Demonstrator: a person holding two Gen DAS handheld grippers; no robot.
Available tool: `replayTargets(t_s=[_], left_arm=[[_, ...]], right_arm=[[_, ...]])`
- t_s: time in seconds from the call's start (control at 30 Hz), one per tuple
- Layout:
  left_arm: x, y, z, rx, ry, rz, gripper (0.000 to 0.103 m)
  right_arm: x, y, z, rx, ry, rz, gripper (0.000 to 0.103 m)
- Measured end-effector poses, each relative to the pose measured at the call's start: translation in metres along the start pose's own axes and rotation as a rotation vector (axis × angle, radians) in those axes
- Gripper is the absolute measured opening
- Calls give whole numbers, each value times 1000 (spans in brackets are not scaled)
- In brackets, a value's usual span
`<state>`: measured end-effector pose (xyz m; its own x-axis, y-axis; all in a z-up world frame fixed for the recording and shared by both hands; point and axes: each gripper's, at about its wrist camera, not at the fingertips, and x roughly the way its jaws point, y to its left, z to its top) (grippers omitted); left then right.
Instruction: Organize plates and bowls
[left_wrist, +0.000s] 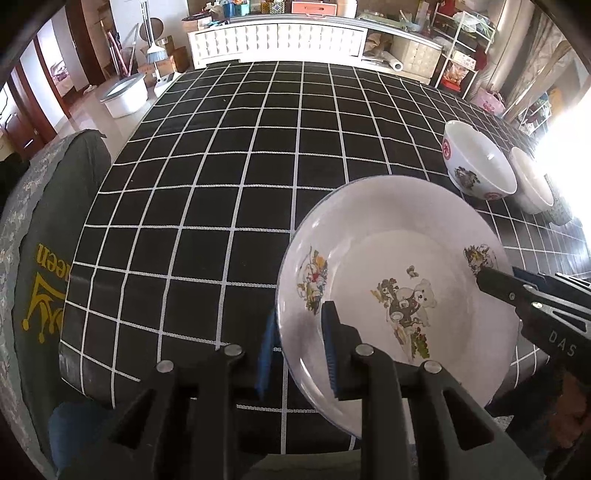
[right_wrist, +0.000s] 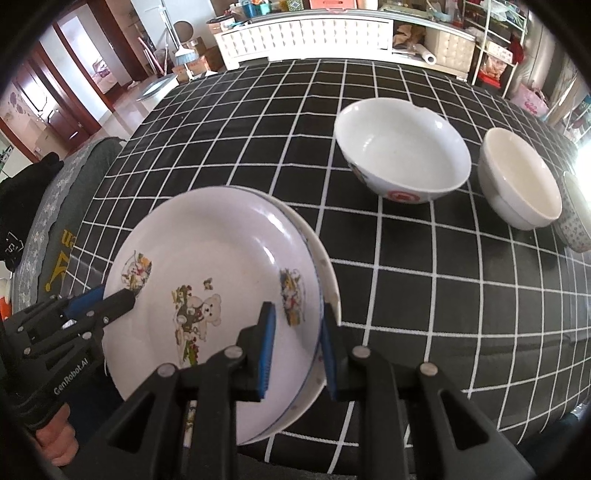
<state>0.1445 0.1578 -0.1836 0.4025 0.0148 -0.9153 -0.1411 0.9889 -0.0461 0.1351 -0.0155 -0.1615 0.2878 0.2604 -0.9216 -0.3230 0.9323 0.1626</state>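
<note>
A white plate with a teddy-bear print (left_wrist: 399, 266) (right_wrist: 207, 258) is held between both grippers near the table's front edge. My left gripper (left_wrist: 299, 350) is shut on its left rim and shows in the right wrist view too (right_wrist: 114, 301). My right gripper (right_wrist: 299, 350) is shut on the right rim, and its tip (left_wrist: 487, 280) reaches over the plate's far side. A second white plate (right_wrist: 328, 273) lies under the bear plate, also between the right pads. A red-patterned bowl (left_wrist: 476, 162) (right_wrist: 402, 147) and a plain white bowl (left_wrist: 532, 184) (right_wrist: 521, 181) stand upright at the right.
The table wears a black cloth with a white grid (left_wrist: 229, 155). A patterned bowl (right_wrist: 574, 218) sits at the far right edge. A chair with a green cover (left_wrist: 48, 258) stands at the left. A white basin (left_wrist: 125, 94) and a white cabinet (left_wrist: 277, 40) lie beyond.
</note>
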Motion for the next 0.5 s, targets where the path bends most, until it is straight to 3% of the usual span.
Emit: replayTargets(t_s=[0.5], left_arm=[[-20, -3, -5, 2, -31, 12, 21]], right_arm=[[-13, 3, -3, -19, -28, -24, 32]])
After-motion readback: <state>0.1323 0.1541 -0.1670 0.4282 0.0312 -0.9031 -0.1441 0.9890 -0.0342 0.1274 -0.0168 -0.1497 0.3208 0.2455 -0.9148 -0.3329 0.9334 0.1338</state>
